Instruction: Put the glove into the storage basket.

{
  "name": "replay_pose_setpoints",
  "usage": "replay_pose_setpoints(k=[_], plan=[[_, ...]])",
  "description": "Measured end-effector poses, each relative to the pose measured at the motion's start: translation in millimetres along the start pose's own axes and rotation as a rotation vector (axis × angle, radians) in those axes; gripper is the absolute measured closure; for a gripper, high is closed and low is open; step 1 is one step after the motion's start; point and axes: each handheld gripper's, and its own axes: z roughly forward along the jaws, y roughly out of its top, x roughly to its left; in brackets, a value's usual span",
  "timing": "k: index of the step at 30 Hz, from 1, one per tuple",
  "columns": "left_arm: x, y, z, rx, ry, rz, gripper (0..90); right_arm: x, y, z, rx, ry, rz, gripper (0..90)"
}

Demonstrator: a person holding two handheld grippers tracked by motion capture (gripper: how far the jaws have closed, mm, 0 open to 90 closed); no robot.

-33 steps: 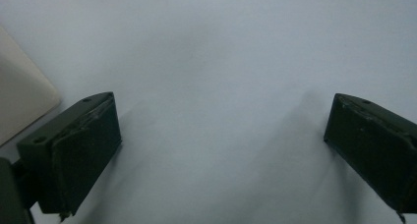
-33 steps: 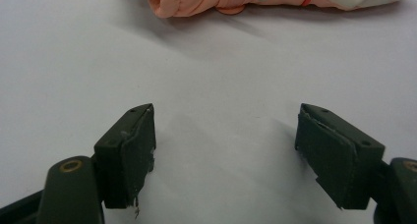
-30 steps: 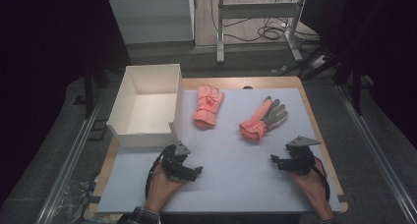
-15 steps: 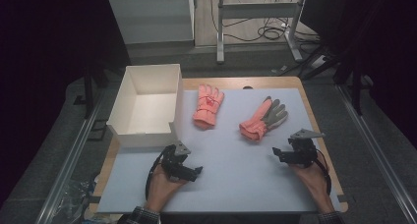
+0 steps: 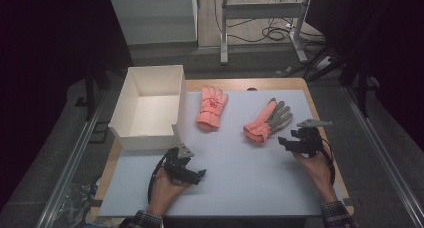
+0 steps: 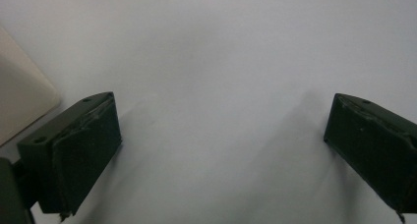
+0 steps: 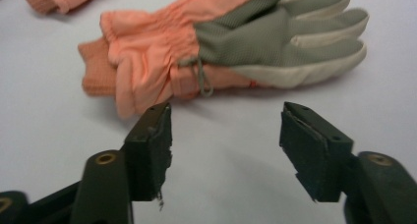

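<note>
The right gripper [image 5: 286, 141], jaws just narrowed with nothing between, is seen right of centre beside the grey-palmed glove [image 5: 267, 121]. The left gripper [image 5: 199, 175] is held wide over the counter [image 5: 250, 183].

Room around pale grey tabletop sheet [image 5: 250, 178] was dark; sheet lit evenly from above. Soft shadows trailed beside left gripper's [image 6: 221, 150] black jaws. Coral-and-grey fabric glove [image 7: 221, 52] beyond right gripper [image 7: 226, 150] was slightly blurred.

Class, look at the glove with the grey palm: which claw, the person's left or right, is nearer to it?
Right. The right claw sits just beside the grey-palmed glove, jaws open and facing its cuff without touching. The left claw rests farther off, near the white box.
</note>
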Motion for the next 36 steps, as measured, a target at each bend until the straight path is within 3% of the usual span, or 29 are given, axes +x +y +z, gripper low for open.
replay_pose_setpoints(k=[5, 15, 25, 31, 36], plan=[[0.0, 0.0, 0.0, 0.000, 0.000, 0.000, 0.4, -6.3, 19.4, 8.5, -0.010, 0.005, 0.002, 46.4], [0.0, -0.1, 0.0, -0.001, 0.000, 0.000, 0.4, -11.4, 47.9, 31.4, -0.011, -0.021, 0.008, 41.6], [0.3, 0.0, 0.0, -0.001, 0.000, 0.003, 0.4, -14.3, 53.6, 65.5, 0.050, -0.051, 0.024, 39.6], [0.3, 0.0, 0.0, -0.001, 0.000, 0.004, 0.4, -15.0, 51.1, 76.1, 0.109, -0.058, 0.061, 51.6], [0.0, -0.1, 0.0, -0.001, 0.000, 0.000, 0.4, -12.4, 48.2, 77.9, 0.110, -0.070, 0.059, 68.5]])
